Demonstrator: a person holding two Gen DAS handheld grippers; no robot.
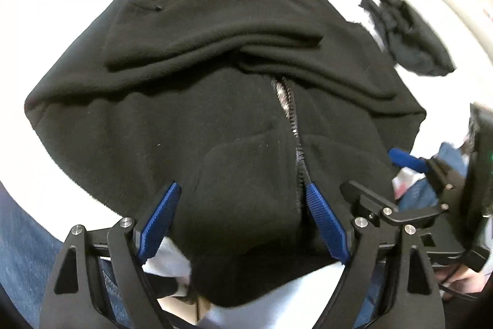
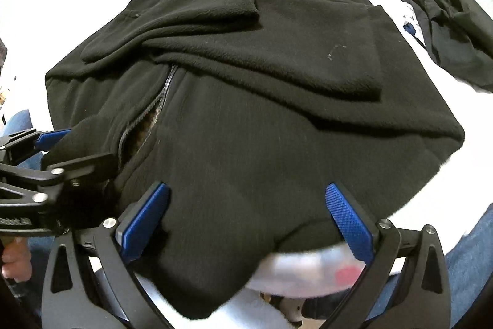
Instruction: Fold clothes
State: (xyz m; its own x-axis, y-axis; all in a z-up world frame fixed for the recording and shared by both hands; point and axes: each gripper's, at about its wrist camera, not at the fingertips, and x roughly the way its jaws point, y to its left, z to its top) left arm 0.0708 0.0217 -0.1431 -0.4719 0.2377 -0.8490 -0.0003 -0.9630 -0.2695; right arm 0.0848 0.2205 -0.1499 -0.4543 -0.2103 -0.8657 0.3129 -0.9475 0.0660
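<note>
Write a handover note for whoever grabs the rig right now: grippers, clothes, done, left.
Left gripper: open, straddling the jacket hem beside the zipper, not clamped.
Right gripper: open wide over the hem on its side, fabric between the pads, no grip.
Jacket: black fleece, flat on the white surface, both sleeves folded across the chest, hem hanging over the near edge.
Second dark garment: crumpled, far right, untouched.
Done: sleeves in.
Left: probably grip the hem, fold it up toward the collar, then do the other garment.
</note>
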